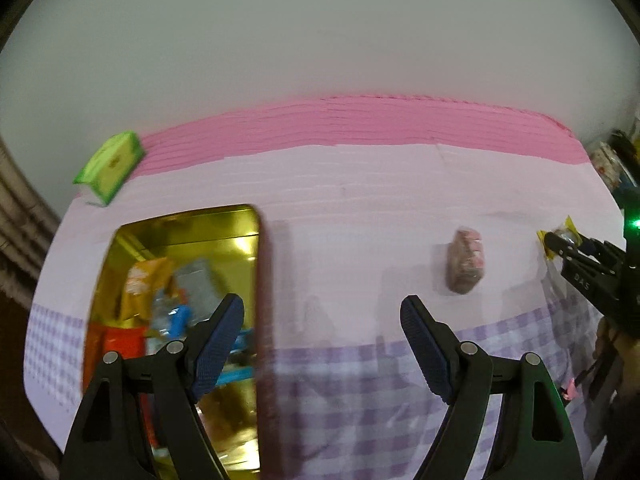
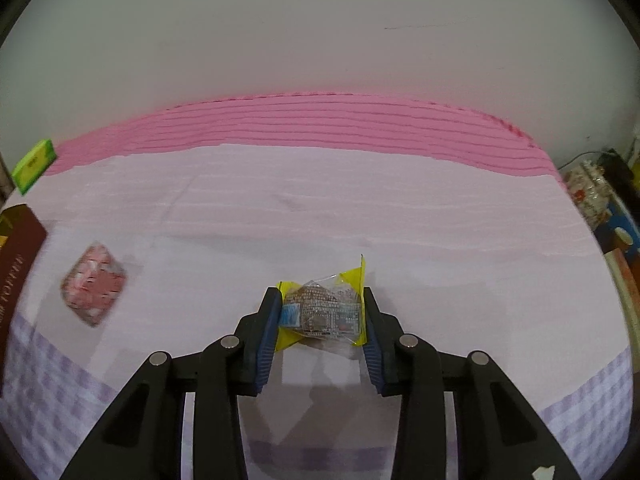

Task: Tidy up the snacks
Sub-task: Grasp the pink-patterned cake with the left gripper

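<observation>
The right gripper (image 2: 320, 314) has its blue pads clamped on a clear, yellow-edged snack packet (image 2: 324, 308) near the right edge of the pink cloth-covered table (image 2: 360, 208). The left gripper (image 1: 322, 344) gapes wide and empty beside the open gold tin (image 1: 188, 236) of snacks at the left edge; a pink-wrapped snack (image 1: 466, 262) lies between them

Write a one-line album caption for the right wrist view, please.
The right gripper clamps a yellow-edged clear snack packet on the pink tablecloth, a red-and-white wrapped snack lying off to its left.
</observation>
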The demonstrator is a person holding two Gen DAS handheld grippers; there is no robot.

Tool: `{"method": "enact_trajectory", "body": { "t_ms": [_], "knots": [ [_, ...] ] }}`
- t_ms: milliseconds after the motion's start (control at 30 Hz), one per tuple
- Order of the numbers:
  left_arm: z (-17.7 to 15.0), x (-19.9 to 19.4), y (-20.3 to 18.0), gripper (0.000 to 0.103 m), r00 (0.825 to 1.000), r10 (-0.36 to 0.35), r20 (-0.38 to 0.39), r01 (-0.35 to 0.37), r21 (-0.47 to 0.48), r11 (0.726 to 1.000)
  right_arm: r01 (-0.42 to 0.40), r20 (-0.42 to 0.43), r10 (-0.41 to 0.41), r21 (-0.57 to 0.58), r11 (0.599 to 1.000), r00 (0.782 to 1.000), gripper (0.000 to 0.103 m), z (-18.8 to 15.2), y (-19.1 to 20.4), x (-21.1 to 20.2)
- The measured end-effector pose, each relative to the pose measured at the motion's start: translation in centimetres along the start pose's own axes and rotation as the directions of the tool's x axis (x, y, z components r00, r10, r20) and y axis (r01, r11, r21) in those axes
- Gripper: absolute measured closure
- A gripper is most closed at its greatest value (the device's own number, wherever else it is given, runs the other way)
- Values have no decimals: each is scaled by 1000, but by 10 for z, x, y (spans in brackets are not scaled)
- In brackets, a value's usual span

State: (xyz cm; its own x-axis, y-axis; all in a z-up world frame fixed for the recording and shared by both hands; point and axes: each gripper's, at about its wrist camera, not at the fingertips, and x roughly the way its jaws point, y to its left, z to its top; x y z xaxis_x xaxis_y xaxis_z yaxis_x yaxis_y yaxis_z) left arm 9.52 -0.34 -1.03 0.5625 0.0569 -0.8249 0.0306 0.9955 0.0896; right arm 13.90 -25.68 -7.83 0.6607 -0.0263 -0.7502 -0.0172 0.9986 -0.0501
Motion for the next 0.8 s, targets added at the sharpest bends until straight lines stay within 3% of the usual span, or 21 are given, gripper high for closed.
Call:
{"method": "enact_trajectory", "body": {
  "t_ms": [500, 800],
  "knots": [
    [19, 42, -68, 22, 991, -129, -44, 131, 56, 990, -23, -26, 24, 41, 999, 999, 70, -1, -21, 7],
    [28, 65, -97, 27, 989, -137, -52, 141, 93, 986, -24, -26, 25, 41, 999, 999, 70, -1, -23, 8]
  ]
}}
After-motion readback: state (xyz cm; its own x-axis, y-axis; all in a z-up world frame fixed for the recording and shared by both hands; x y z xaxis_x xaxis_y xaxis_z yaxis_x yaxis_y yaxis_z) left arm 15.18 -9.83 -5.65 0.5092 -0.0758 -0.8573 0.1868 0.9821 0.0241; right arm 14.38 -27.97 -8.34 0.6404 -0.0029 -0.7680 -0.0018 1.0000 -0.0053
